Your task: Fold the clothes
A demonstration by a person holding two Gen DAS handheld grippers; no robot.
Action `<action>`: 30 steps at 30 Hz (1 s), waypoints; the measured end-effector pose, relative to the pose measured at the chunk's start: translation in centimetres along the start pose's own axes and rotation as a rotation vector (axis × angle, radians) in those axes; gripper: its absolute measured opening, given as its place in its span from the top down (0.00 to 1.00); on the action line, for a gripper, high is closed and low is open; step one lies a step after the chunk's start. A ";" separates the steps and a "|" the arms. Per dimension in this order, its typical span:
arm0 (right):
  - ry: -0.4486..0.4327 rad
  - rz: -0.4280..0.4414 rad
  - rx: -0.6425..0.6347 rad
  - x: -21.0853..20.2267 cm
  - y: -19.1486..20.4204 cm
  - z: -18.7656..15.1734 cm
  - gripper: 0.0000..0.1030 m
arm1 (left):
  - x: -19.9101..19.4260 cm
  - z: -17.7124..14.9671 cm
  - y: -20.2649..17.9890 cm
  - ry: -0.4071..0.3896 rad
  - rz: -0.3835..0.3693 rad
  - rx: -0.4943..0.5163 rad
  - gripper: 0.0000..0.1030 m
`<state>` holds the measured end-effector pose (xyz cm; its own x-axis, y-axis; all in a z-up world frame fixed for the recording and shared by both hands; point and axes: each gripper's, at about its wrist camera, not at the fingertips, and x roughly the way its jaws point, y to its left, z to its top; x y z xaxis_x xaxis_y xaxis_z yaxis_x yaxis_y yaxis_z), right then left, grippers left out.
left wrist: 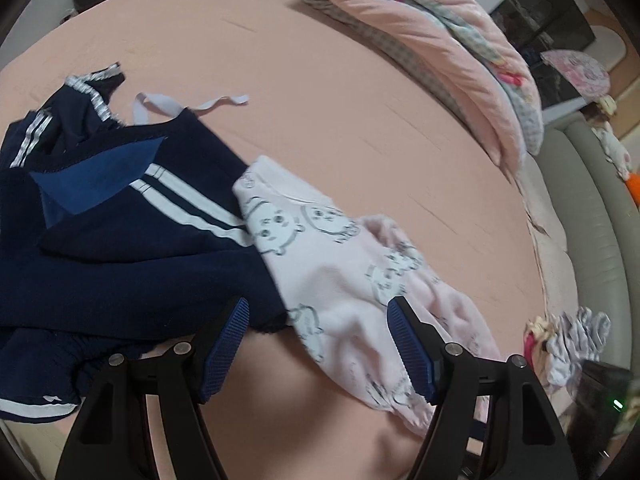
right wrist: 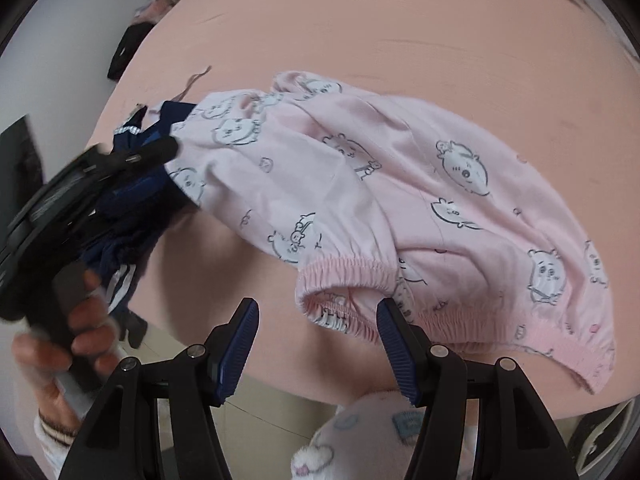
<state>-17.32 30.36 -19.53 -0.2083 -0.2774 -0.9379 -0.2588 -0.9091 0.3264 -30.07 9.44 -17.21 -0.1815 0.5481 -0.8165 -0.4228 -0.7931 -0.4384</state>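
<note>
Pale pink pyjama trousers [right wrist: 420, 200] printed with cartoon animals lie crumpled on the pink bed sheet [right wrist: 400, 32], their elastic waistband [right wrist: 348, 276] towards me. My right gripper [right wrist: 316, 312] hangs open just in front of that waistband, nothing between its fingers. In the left wrist view the same pink trousers [left wrist: 348, 272] overlap a navy garment with white stripes [left wrist: 132, 232]. The left gripper [left wrist: 318, 312] is open above the spot where the two garments meet, holding nothing. The right wrist view also shows the left gripper's black body [right wrist: 100, 176], held by a hand [right wrist: 80, 344], over the navy cloth.
A folded pink quilt with patterned bedding [left wrist: 432, 52] lies along the far right of the bed. The grey padded bed frame [left wrist: 592, 216] borders the right edge, with small items [left wrist: 568, 340] beside it. Bare sheet [left wrist: 320, 80] stretches beyond the garments. A white elastic strap [left wrist: 180, 104] lies behind the navy garment.
</note>
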 end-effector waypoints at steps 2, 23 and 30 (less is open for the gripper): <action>0.005 0.016 0.023 0.5 -0.5 0.3 0.41 | -0.1 0.3 -0.6 -0.001 0.004 0.033 0.32; -0.242 0.055 0.142 -3.0 -4.3 3.7 0.94 | 1.5 2.5 -0.4 0.091 0.024 0.048 0.32; -0.358 -0.023 0.185 -8.0 -7.7 4.5 0.94 | 2.6 3.6 -1.9 0.118 0.009 0.074 0.32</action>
<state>-17.90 41.00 -14.07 -0.5077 -0.1019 -0.8555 -0.4256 -0.8337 0.3519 -32.89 13.32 -17.13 -0.0817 0.5021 -0.8609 -0.4865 -0.7740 -0.4052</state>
